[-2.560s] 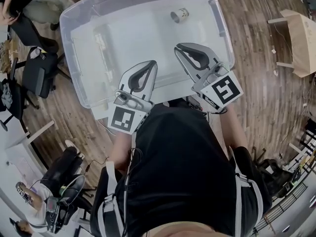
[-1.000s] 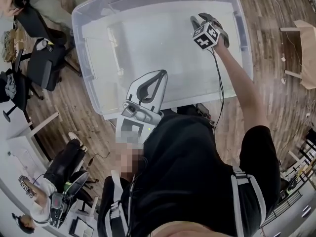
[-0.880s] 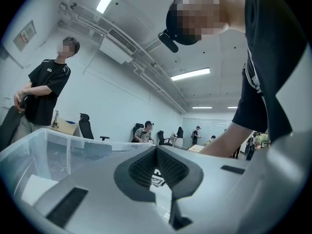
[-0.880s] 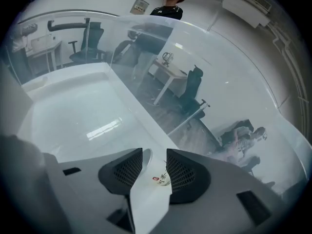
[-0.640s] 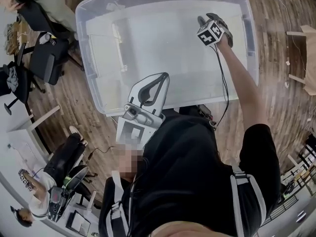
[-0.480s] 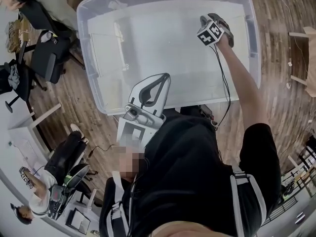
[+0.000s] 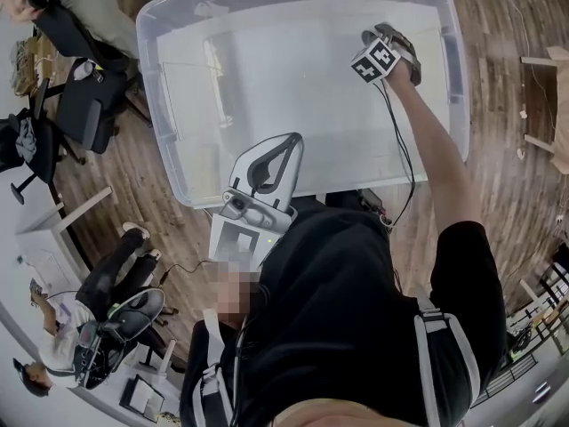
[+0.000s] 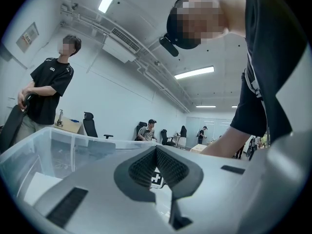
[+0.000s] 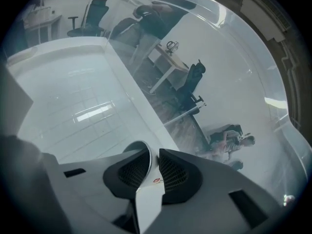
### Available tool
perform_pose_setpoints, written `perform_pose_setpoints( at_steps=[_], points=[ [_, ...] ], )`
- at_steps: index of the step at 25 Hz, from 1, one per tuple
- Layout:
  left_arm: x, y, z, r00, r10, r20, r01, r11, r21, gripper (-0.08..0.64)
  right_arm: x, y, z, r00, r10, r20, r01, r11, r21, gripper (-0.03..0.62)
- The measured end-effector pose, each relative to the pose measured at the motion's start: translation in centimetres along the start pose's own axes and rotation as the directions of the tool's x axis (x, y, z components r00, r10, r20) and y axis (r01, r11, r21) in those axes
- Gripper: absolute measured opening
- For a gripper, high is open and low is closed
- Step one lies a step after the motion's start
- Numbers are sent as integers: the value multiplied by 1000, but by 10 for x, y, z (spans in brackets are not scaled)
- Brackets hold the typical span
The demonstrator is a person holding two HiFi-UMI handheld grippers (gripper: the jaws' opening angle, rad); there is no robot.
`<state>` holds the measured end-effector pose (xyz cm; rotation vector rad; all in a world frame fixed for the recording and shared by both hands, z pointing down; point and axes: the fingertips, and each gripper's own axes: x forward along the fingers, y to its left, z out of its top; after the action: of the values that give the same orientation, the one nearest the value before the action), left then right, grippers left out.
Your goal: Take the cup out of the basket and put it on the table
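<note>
While leaning over a clear plastic storage bin [image 7: 153, 78] set on a wood-plank floor [image 7: 498, 149], reaches the right gripper [image 7: 384, 34] down at a slant into the bin's far right part, arm stretched long. Seen along that gripper: dark ribbed fingers [image 9: 178, 172], just drawn closer, now pinching the thin white wall of a cup [image 9: 147, 194], one finger apparently inside the rounded rim and the other outside, a small red mark on the wall between them. From overhead, cup hidden under the gripper; low in the bin, on or barely off the pale bottom, hard to say which. Holds the left gripper [image 7: 289, 140] level by the bin's near rim, its fingers together with nothing between them, taking no part. Reads as the grasping step: cup caught, lift out not yet made. Calls next for a firm pinch, given the risk of swing or slip with only one wall held, then a steady rise high enough to clear the bin's tall side before carrying across to a worktop. No worktop for the set-down surely picked out in these views, so best to look for it before moving off.
</note>
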<state>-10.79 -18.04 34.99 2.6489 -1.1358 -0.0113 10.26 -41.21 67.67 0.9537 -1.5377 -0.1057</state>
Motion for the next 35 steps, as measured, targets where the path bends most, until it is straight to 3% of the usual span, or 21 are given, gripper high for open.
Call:
perform_pose_setpoints(
  at_steps=[6,21,29,35],
  points=[
    [0,-1,-2,1000,3,1,-3,1000,3,18,-1,-17,-1,996,-84,-3,83,995,-58,34],
    [-1,-13,2,1000,-9,21,8,1000,18,17,-35,-31,17,991,-87,97,91,995,-36,31],
    [-5,-32,4,999,-39,22,38,999,38,17,-78,-39,33,978,-82,192,81,997,8,31],
    [-8,-50,6,998,-53,26,51,998,47,18,-130,-50,43,951,-95,295,68,993,99,31]
  ],
)
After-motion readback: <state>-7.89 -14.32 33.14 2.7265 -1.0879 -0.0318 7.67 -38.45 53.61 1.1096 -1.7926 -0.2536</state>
